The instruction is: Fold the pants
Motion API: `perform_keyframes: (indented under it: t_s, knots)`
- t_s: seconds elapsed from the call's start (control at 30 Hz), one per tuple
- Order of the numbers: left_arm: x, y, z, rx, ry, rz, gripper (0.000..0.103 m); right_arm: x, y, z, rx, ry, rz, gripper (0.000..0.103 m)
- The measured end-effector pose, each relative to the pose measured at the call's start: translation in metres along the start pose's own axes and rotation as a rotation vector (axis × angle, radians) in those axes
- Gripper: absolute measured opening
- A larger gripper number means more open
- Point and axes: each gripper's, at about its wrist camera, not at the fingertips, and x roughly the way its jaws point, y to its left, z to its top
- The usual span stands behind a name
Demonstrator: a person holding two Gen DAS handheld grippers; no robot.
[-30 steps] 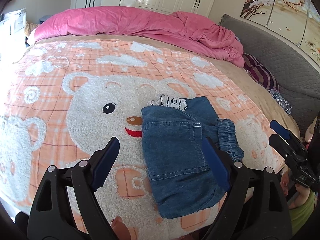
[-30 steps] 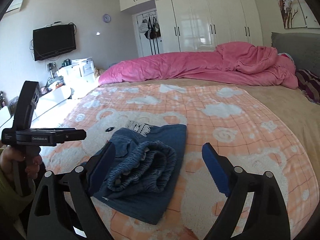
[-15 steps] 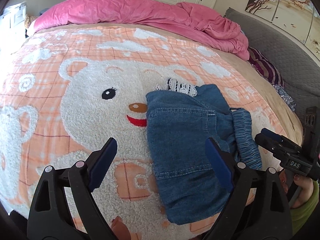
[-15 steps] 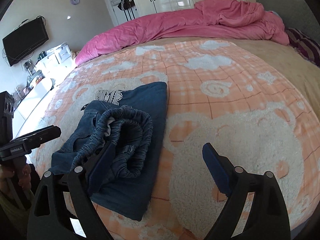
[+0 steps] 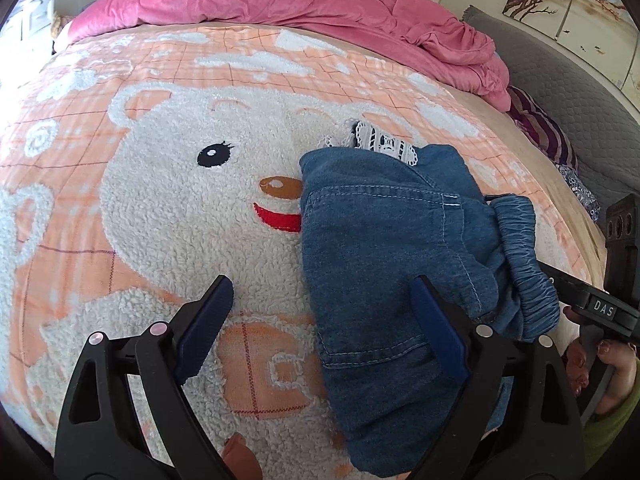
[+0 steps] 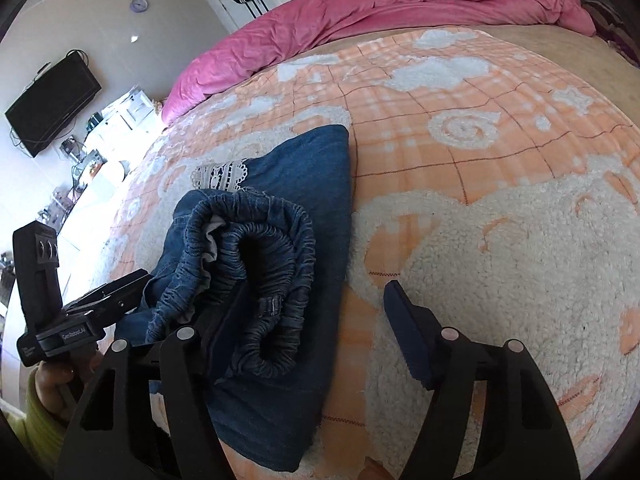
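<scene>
Both grippers tilt down over one pair of pants [image 5: 384, 248]: left gripper [image 5: 320, 320] spread, right gripper [image 6: 316, 312] closing around the waistband [image 6: 272, 264].

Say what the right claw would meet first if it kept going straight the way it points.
Probably the jeans' elastic waistband: the right claw, open but just closing, has its left finger at that bunched roll, its right over the bear blanket.

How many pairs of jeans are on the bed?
1. The jeans lie partly folded on the bear blanket, near its front edge, with the stretchy waistband bunched on top. More clothes could hide under the pink duvet behind.
</scene>
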Motion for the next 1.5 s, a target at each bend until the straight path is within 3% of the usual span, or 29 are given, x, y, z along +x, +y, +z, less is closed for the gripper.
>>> perform_keyframes:
  t_s: [0.27, 0.57, 0.63, 0.67, 0.7, 0.8, 0.87, 0.97, 1.07, 1.2, 1.5]
  knots:
    - [0.002, -0.001, 0.000, -0.002, -0.008, -0.005, 0.084, 0.015, 0.002, 0.008, 0.012, 0.041, 0.052, 0.059]
    - [0.004, -0.006, 0.001, -0.009, -0.017, -0.040, 0.083, 0.023, 0.003, 0.009, 0.017, 0.040, 0.054, 0.059]
    - [0.006, -0.007, 0.001, -0.015, -0.016, -0.041, 0.083, 0.024, 0.005, 0.009, 0.005, 0.038, 0.053, 0.053]
    - [0.007, -0.008, 0.001, -0.016, -0.013, -0.044, 0.081, 0.024, 0.004, 0.008, 0.008, 0.037, 0.062, 0.046]
    - [0.008, -0.009, 0.001, -0.014, -0.015, -0.048, 0.080, 0.024, 0.004, 0.008, 0.013, 0.037, 0.070, 0.041]
    - [0.008, -0.013, -0.001, -0.015, -0.011, -0.074, 0.057, 0.021, 0.006, 0.005, 0.005, 0.018, 0.086, 0.032]
    - [0.003, -0.023, -0.002, 0.034, -0.025, -0.068, 0.031, 0.017, 0.010, 0.002, -0.014, -0.006, 0.085, 0.028]
    - [-0.003, -0.035, -0.004, 0.085, -0.042, -0.058, 0.017, 0.008, 0.021, -0.001, -0.062, -0.050, 0.081, 0.022]
    - [-0.011, -0.034, -0.002, 0.075, -0.064, -0.069, 0.011, -0.004, 0.038, -0.002, -0.142, -0.114, 0.062, 0.020]
    - [-0.036, -0.032, 0.009, 0.057, -0.131, -0.105, 0.010, -0.020, 0.064, 0.002, -0.243, -0.187, 0.058, 0.020]
    - [-0.054, -0.031, 0.060, 0.093, -0.242, -0.058, 0.010, -0.012, 0.092, 0.061, -0.346, -0.257, 0.054, 0.020]
